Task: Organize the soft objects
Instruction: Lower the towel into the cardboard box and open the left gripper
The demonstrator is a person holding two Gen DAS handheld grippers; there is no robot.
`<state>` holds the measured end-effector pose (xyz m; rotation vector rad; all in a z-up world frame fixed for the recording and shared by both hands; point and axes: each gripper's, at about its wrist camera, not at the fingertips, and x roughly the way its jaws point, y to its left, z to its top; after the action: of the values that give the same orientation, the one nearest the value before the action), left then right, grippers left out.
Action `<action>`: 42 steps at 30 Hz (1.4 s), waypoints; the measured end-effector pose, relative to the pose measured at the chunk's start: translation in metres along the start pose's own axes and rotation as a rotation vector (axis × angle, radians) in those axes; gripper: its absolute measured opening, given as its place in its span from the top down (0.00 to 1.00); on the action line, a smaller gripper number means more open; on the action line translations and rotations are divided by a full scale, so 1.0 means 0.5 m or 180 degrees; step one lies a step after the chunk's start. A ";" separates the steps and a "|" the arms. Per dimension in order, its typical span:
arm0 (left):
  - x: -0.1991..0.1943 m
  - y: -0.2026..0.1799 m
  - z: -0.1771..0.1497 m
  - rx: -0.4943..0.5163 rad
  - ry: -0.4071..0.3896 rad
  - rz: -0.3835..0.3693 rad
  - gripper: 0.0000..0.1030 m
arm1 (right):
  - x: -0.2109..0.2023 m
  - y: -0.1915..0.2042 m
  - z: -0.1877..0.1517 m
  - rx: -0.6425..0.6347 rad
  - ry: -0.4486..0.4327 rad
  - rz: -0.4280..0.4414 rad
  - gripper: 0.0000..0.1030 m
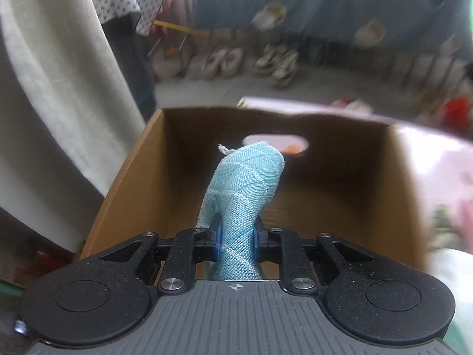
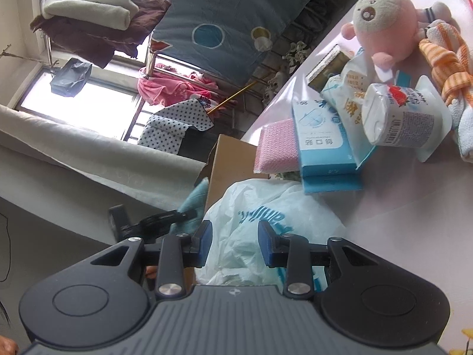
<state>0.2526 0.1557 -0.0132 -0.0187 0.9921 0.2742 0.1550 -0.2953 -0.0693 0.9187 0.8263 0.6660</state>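
My left gripper [image 1: 236, 241] is shut on a rolled light-blue cloth [image 1: 242, 183] and holds it over the open cardboard box [image 1: 133, 177]; the cloth sticks forward above the box's inside. The box also shows in the right wrist view [image 2: 230, 159], with the cloth [image 2: 195, 198] and left gripper [image 2: 165, 220] beside it. My right gripper [image 2: 235, 244] is open and empty, just above a crumpled white plastic bag [image 2: 260, 207]. A pink plush toy [image 2: 381, 20], an orange striped cloth [image 2: 446, 59] and a pink sponge cloth [image 2: 278, 145] lie on the table.
A tissue pack [image 2: 405, 118], blue boxes [image 2: 322, 136] and a wipes packet [image 2: 346, 100] are piled on the pink table [image 2: 414, 207]. A white curtain [image 1: 53, 88] hangs left of the box. Shoes [image 1: 266, 59] line the floor beyond.
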 end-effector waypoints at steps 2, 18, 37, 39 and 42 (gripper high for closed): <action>0.048 -0.005 0.013 0.0051 0.0130 0.0182 0.83 | 0.000 -0.016 0.007 0.0053 -0.0016 -0.0017 0.93; 0.167 -0.050 -0.022 0.0863 0.0062 0.1037 0.75 | 0.029 -0.100 0.014 0.0250 0.0073 -0.0060 0.92; -0.105 0.015 -0.007 0.0018 -0.0448 0.0302 0.11 | -0.029 -0.062 0.002 -0.0056 -0.0124 0.0094 0.78; -0.157 0.031 -0.006 -0.0144 -0.0548 0.0143 0.06 | -0.050 -0.043 -0.010 -0.0182 -0.0127 0.0154 0.75; -0.245 0.054 -0.036 -0.0313 -0.0769 -0.0015 0.04 | -0.082 -0.023 -0.037 -0.0361 -0.0012 0.0191 0.67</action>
<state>0.1679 0.1524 0.0814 -0.0758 0.7381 0.3131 0.1195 -0.3254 -0.0726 0.8442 0.7522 0.7558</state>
